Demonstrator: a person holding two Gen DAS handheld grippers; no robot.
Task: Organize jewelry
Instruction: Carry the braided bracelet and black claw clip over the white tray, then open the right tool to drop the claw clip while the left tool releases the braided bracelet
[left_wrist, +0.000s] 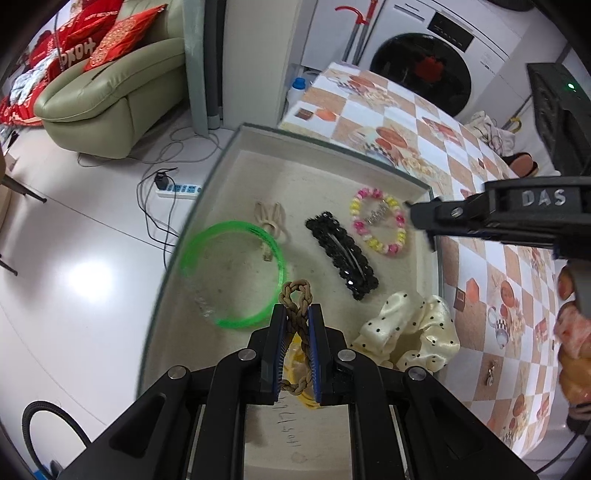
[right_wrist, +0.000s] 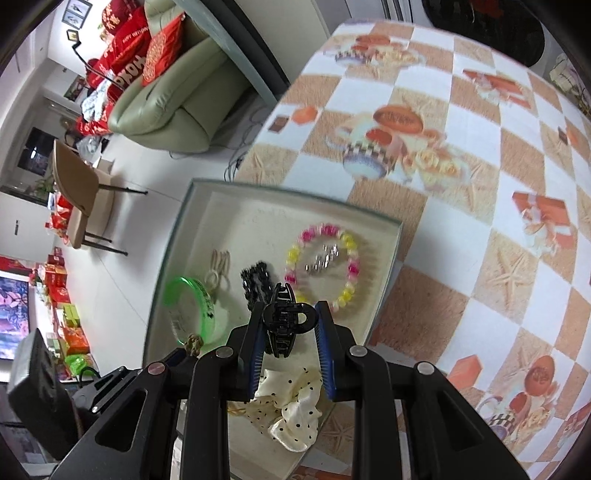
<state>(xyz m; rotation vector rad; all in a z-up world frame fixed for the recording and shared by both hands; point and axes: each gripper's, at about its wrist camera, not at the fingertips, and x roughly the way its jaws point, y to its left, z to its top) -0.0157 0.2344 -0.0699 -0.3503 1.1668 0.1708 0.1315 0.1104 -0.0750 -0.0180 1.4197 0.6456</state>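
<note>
My left gripper (left_wrist: 297, 314) is shut on a brown braided hair tie (left_wrist: 297, 295), held over a shallow cream tray (left_wrist: 229, 155). My right gripper (right_wrist: 290, 310) is shut on a black claw clip (right_wrist: 284, 319), above the same tray (right_wrist: 199, 184). In the tray lie a green bangle (left_wrist: 236, 273), a black beaded barrette (left_wrist: 341, 254), a pink-and-yellow bead bracelet (left_wrist: 378, 221) with a silver charm inside it, a beige clip (left_wrist: 269, 221) and a cream polka-dot scrunchie (left_wrist: 410, 332). The right gripper also shows at the right edge of the left wrist view.
The tray sits at the corner of a table with an orange-and-white checked cloth (right_wrist: 461, 184). A small earring (left_wrist: 490, 376) lies on the cloth. Beyond the table edge are a white floor with a power strip (left_wrist: 177, 190), a green sofa (left_wrist: 110, 96) and a washing machine (left_wrist: 436, 70).
</note>
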